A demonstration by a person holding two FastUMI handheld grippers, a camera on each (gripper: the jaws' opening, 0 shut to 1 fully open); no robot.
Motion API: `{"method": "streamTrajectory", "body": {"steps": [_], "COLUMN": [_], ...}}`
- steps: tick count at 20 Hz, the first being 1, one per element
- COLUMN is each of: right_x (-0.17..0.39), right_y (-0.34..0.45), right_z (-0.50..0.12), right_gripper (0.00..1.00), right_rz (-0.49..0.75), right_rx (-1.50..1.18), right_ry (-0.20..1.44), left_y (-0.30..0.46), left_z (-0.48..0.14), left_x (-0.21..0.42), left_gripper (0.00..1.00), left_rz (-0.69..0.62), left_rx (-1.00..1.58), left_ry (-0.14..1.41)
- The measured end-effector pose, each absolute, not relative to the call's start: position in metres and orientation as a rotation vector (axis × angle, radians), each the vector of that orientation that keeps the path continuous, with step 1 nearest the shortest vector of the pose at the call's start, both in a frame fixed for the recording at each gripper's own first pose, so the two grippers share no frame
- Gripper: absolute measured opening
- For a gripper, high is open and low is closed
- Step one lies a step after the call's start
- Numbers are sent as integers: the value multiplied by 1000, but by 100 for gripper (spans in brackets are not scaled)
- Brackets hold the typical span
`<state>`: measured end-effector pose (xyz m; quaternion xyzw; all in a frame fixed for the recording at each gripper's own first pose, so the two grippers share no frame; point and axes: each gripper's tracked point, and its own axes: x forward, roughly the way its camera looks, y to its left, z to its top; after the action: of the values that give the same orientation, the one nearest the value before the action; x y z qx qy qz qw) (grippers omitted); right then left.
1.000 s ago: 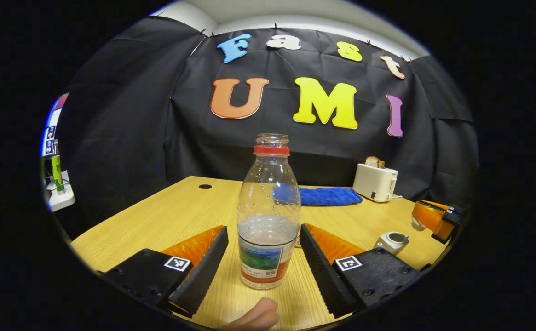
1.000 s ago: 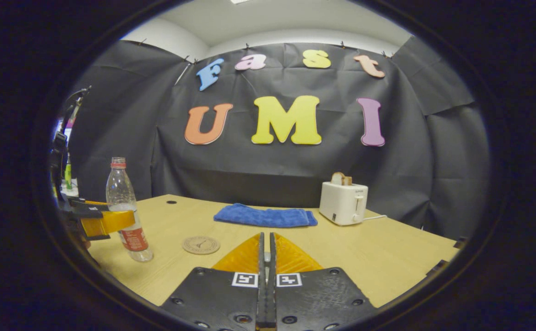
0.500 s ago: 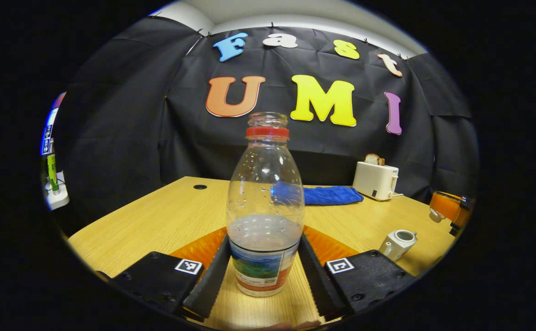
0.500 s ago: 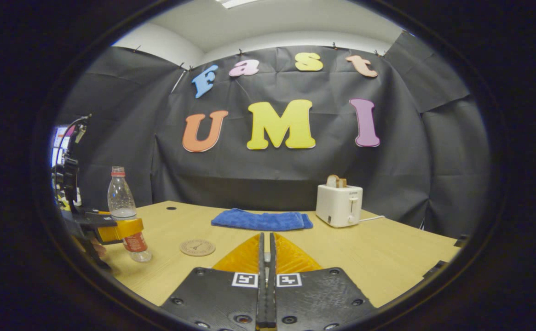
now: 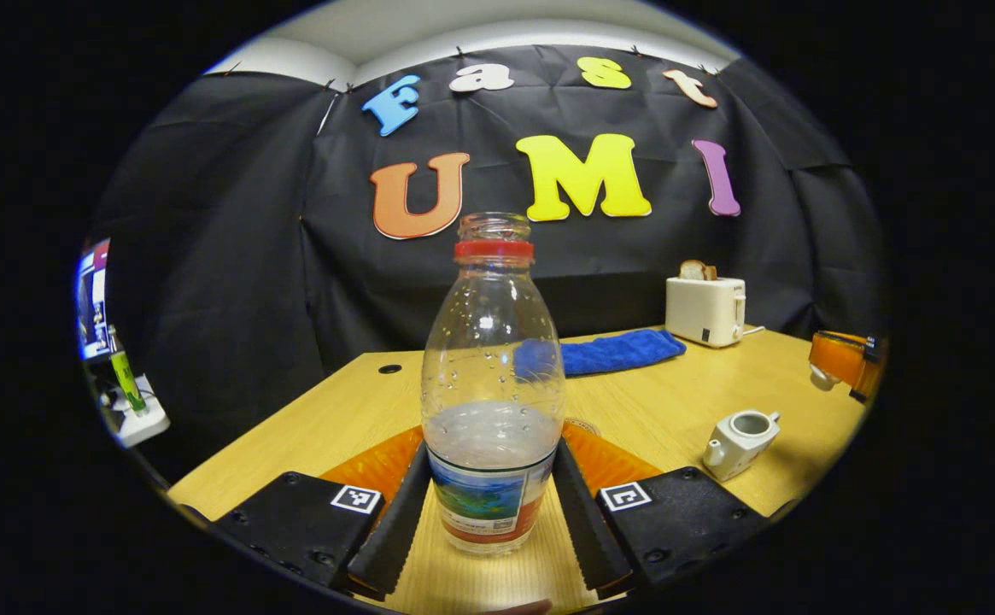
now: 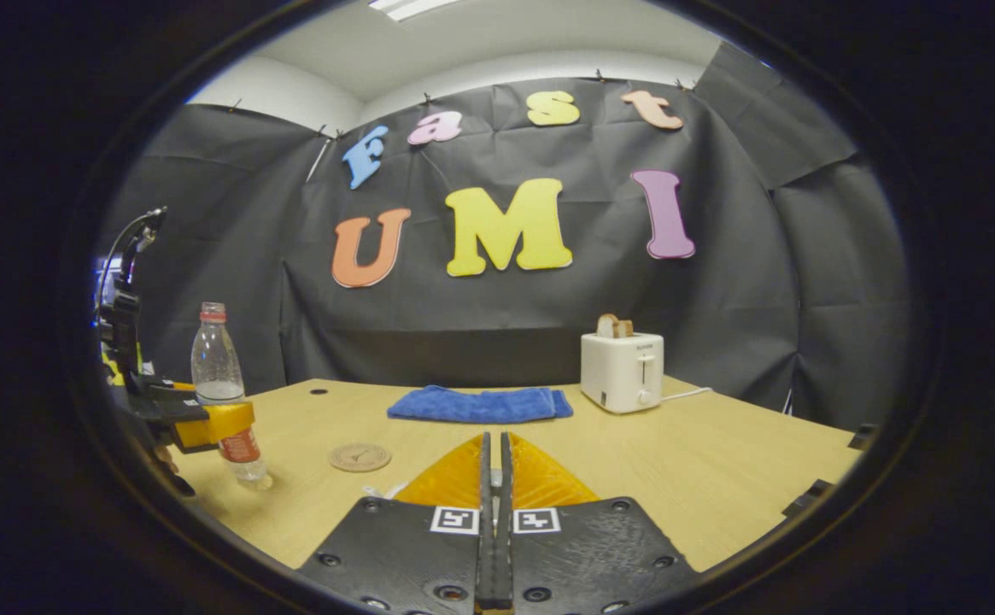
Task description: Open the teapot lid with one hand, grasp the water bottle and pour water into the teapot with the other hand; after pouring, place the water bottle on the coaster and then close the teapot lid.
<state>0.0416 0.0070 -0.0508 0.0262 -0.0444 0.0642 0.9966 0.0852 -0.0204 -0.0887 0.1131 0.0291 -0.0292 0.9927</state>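
Lid: off teapot (image 5: 738, 437).
Left gripper (image 5: 488, 512): jaws clamped on water bottle (image 5: 492, 401), not yet poured.
Right gripper (image 6: 494, 478): jaws together.
Left: pour, coaster (image 6: 359, 457), close lid.

- In the left gripper view, the water bottle (image 5: 493, 401) is covering part of the blue towel (image 5: 621, 352) and most of the coaster (image 5: 582, 424) behind it.
- Right of that bottle, the right gripper (image 5: 843, 366) is being cut off by the edge, so its grip is unreadable.
- In the right gripper view, the right gripper (image 6: 494, 478) is hiding whatever its closed fingers are pinching.
- The coaster's (image 6: 360, 457) print is showing too small to read.
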Motion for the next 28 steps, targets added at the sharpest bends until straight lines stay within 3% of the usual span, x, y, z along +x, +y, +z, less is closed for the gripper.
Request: {"method": "streamTrajectory", "body": {"steps": [28], "right_x": [63], "right_y": [-56], "right_z": [-70], "right_gripper": [0], "right_rz": [63], "right_rx": [98], "right_ry": [21], "left_y": [-63], "left_z": [-91], "left_x": [81], "left_gripper": [76], "left_rz": [38], "left_rx": [1409], "left_ry": [162]}}
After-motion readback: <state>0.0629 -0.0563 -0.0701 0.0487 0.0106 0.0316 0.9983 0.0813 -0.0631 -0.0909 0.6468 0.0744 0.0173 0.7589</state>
